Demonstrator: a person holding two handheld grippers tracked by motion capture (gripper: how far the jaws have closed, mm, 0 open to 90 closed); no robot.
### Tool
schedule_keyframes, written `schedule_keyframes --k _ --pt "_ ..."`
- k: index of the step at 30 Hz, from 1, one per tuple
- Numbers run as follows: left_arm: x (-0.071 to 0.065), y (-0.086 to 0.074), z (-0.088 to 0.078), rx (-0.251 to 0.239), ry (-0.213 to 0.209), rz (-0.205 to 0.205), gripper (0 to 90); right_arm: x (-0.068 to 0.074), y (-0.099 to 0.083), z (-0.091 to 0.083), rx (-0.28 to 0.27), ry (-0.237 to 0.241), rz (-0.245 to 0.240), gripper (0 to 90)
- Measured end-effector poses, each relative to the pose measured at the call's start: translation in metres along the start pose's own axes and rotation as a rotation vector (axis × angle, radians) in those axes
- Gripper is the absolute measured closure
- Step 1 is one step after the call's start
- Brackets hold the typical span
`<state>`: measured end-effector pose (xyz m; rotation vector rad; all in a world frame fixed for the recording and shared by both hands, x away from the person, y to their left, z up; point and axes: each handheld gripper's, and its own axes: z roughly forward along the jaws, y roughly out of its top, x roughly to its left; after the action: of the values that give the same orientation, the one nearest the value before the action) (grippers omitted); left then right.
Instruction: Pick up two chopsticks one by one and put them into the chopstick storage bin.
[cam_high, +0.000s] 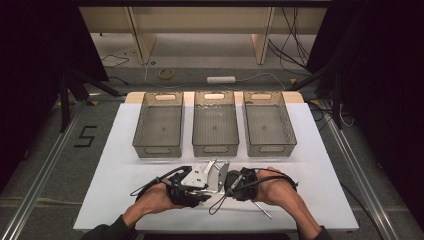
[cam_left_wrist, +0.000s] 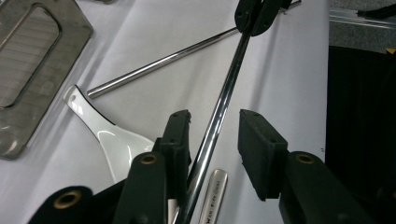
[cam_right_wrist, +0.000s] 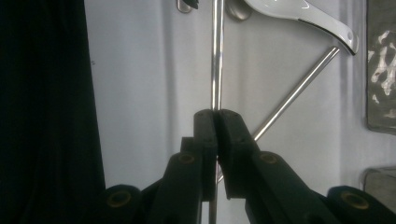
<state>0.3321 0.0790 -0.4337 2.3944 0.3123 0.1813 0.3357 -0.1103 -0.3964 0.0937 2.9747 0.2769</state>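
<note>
My right gripper (cam_right_wrist: 216, 122) is clamped tight on a thin metal rod (cam_right_wrist: 216, 60), its two black pads meeting around the shaft with no gap that I can see. From the right gripper view the rod runs straight away from the jaws across the white counter (cam_right_wrist: 149, 70). In the left gripper view the same rod (cam_left_wrist: 219, 112) runs up between the jaws of my left gripper (cam_left_wrist: 215, 135) to the far pads of the right gripper (cam_left_wrist: 256, 16), which pinch its other end. My left gripper stands partly open: the rod lies close against one pad, possibly touching it, while the other pad stands clear of it, so there is no grip there.

A second metal rod (cam_left_wrist: 163, 60) lies flat on the counter, crossing at an angle beneath the held one. A white spoon (cam_left_wrist: 105, 133) rests just beside it, its handle end near that rod's tip. A flat metal handle (cam_left_wrist: 214, 193) lies close under the held rod near my left jaws; I cannot tell what utensil it belongs to.

From the high view both grippers sit close together at the near middle of the counter, left (cam_high: 187, 187) and right (cam_high: 240, 182), with three clear bins (cam_high: 215, 127) in a row behind them.
</note>
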Motion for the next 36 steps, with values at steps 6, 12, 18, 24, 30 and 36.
schedule_keyframes --k 6,12,18,24,30,36 --pt "0.0 -0.001 0.001 0.017 0.001 0.018 71.7 0.0 0.0 0.002 -0.007 0.008 -0.025 86.6" --pt "0.0 -0.001 0.0 0.034 -0.022 0.036 77.9 -0.001 -0.002 0.001 -0.015 0.025 -0.031 85.6" --pt "-0.003 0.0 -0.002 0.021 -0.04 0.059 83.6 -0.011 -0.007 -0.005 -0.065 -0.006 0.033 74.8" --pt "0.011 -0.006 -0.007 0.017 0.034 -0.031 83.8 -0.019 -0.016 -0.019 -0.192 -0.065 0.164 55.6" --pt "0.022 -0.009 -0.015 -0.006 0.119 -0.119 83.8 -0.025 -0.025 -0.028 -0.332 -0.138 0.315 42.8" --pt "0.031 -0.012 -0.024 -0.041 0.18 -0.217 83.8 -0.022 -0.032 -0.031 -0.432 -0.167 0.381 36.0"
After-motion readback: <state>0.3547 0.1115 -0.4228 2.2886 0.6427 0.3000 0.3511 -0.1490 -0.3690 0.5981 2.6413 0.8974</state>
